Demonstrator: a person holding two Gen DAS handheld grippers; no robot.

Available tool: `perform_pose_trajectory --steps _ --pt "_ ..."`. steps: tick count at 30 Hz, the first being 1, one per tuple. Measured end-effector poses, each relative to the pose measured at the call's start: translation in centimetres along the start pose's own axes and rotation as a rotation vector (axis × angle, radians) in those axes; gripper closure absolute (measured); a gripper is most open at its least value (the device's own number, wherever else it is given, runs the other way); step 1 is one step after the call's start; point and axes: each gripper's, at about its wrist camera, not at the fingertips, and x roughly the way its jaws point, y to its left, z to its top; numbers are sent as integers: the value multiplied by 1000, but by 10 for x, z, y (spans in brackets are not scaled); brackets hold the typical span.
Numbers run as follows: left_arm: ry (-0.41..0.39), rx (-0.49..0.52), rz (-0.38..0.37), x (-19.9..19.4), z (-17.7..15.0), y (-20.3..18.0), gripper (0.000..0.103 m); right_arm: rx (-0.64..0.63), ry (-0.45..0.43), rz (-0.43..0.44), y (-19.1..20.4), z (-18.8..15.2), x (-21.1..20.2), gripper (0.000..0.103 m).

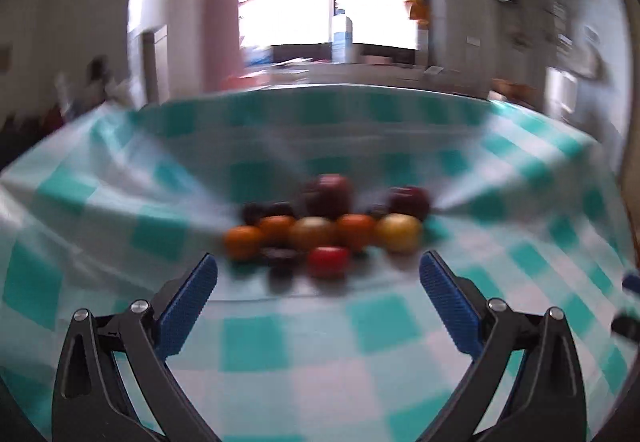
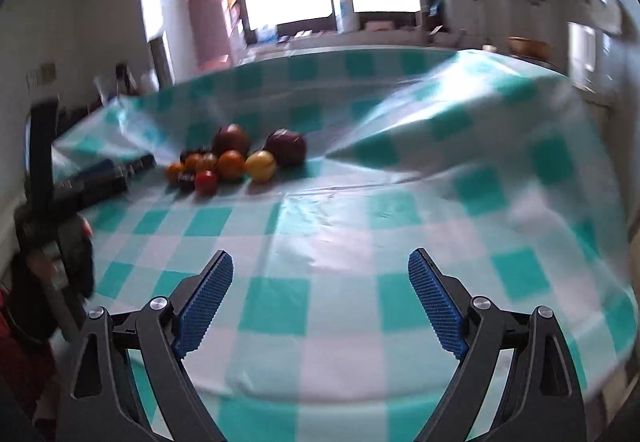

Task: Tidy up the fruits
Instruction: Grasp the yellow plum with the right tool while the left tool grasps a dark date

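Note:
A blurred cluster of fruit lies on the teal-and-white checked cloth point(image 1: 280, 342). It holds two dark red fruits point(image 1: 328, 194), several oranges point(image 1: 242, 242), a yellow fruit point(image 1: 400, 232), a small red one point(image 1: 328, 261) and some dark small ones point(image 1: 280, 256). My left gripper point(image 1: 319, 258) is open and empty just short of the cluster. In the right wrist view the same cluster point(image 2: 236, 158) lies far off at the upper left. There my right gripper point(image 2: 321, 255) hangs open over bare cloth, holding nothing. The left gripper's fingers point(image 2: 120, 170) point at the fruit from the left.
The cloth point(image 2: 360, 210) rises in a big fold point(image 2: 440, 110) right of the fruit. Beyond the table's far edge are a bright window, a pink container point(image 2: 208, 26), a white bottle point(image 2: 344, 8) and a brown bowl point(image 2: 528, 46). A person's hand point(image 2: 52, 242) holds the left tool.

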Motion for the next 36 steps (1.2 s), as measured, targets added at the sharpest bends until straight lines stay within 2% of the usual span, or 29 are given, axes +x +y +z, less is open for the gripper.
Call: perform_pose_trajectory --steps 1,3,6,8,12,17,20,22,23,24,25,26,28,30,33,36 --pt "23 -94 22 13 3 28 2 -20 34 0 9 7 19 16" --pt "42 -230 5 12 -1 78 2 -31 112 23 21 30 64 16" --pt "71 -365 -17 14 -11 107 2 -36 186 22 34 50 108 16" --pt "101 -390 -18 20 -13 112 2 -53 220 14 40 54 130 16" --pt "132 -342 30 23 -16 106 2 -137 281 2 64 77 184 16" --pt "164 -273 69 27 -22 94 2 -242 300 0 86 89 215 18" --pt "184 -249 63 29 -25 87 2 -286 296 11 93 95 228 22" --pt "192 -236 49 29 -26 84 2 -293 292 18 94 101 235 28" --pt "194 -230 45 29 -26 83 2 -288 294 24 94 103 238 28" --pt "196 -223 44 29 -26 81 2 -286 298 36 93 104 240 35" --pt "198 -218 43 30 -26 80 2 -284 298 52 92 105 241 37" --pt "201 -216 43 30 -27 80 2 -280 296 70 91 105 242 47" --pt "210 -216 47 32 -28 80 2 -264 284 75 88 104 239 57" --pt "227 -226 49 36 -29 82 2 -245 282 63 85 101 233 58" --pt "245 -243 52 40 -32 83 2 -122 286 105 71 93 219 58" --pt "245 -239 59 41 -34 82 2 -11 248 136 57 80 197 58"
